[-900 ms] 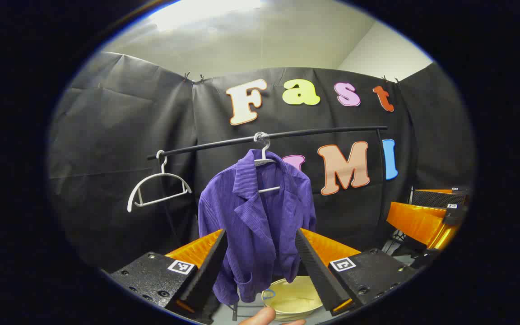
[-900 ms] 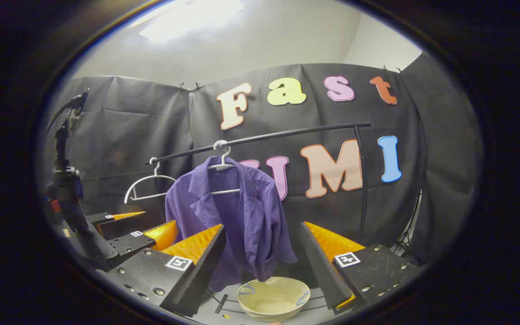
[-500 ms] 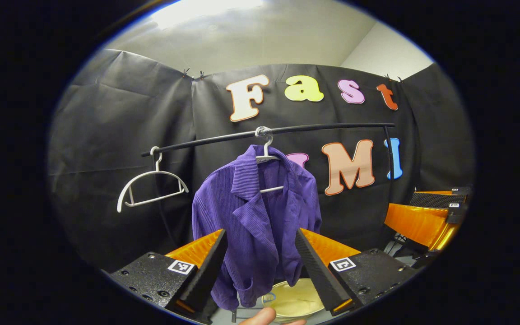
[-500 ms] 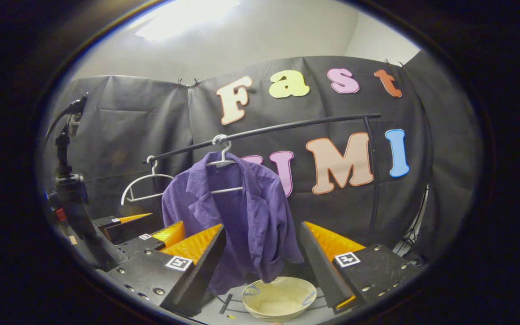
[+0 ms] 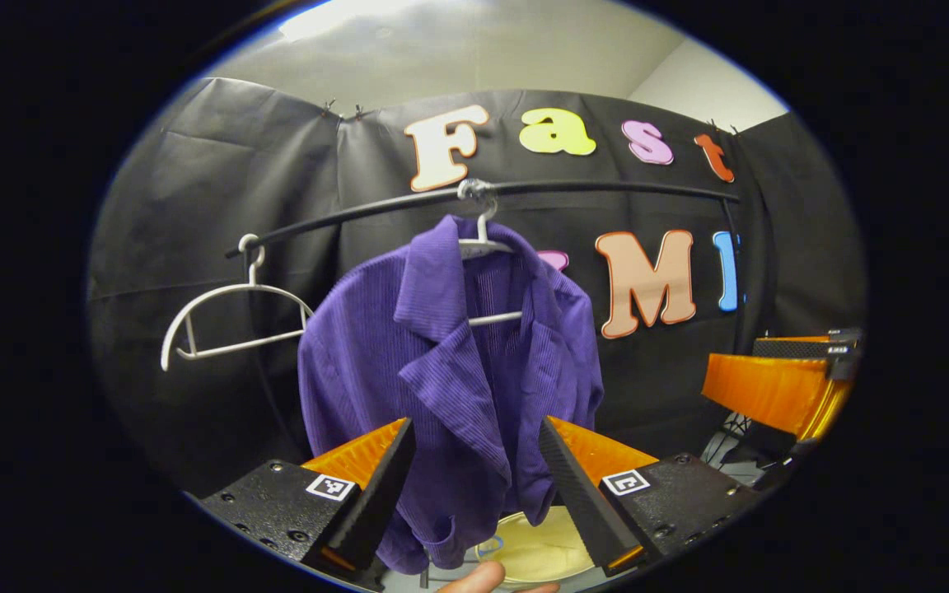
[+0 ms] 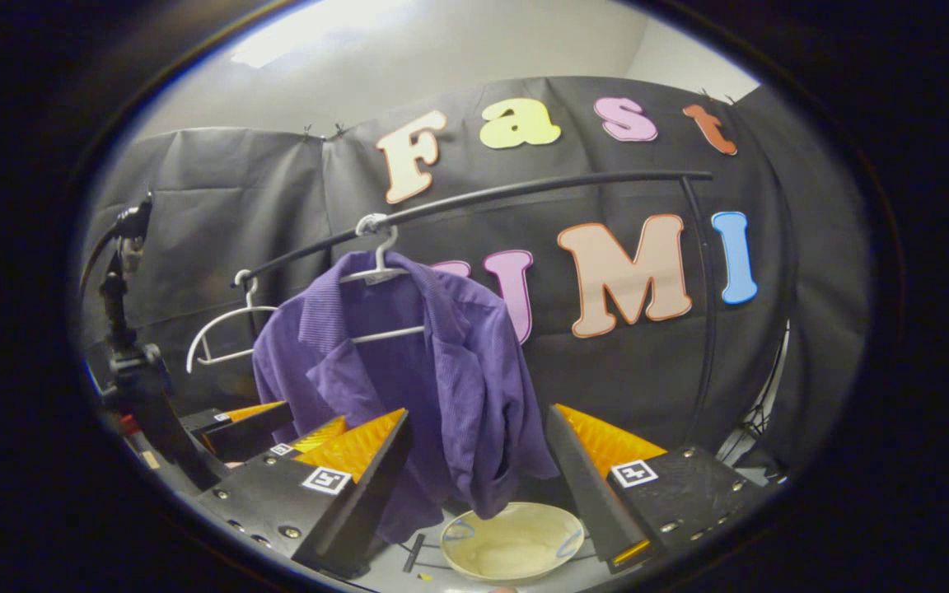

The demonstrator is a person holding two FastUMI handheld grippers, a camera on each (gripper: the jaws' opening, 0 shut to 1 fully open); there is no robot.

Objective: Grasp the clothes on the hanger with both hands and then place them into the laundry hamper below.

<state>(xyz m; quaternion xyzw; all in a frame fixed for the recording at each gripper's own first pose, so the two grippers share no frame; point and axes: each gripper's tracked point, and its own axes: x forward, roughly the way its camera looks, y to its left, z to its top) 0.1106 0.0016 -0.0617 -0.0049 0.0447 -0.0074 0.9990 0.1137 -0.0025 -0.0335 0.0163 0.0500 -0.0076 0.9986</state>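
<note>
Shirt (image 5: 450,387): hanging on a hanger (image 5: 484,247) on the rail (image 5: 606,188), above the hamper (image 6: 511,543).
Left gripper (image 5: 474,482): gaping wide, holding nothing.
Right gripper (image 6: 479,486): gaping wide, holding nothing.

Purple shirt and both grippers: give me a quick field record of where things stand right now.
garment: purple shirt, on a white hanger on the black rail
spare hanger: empty hanger, left of the shirt on the same rail
hamper: cream basket on the floor below the shirt
left gripper: open, shirt not gripped
right gripper: open, shirt not gripped
</note>
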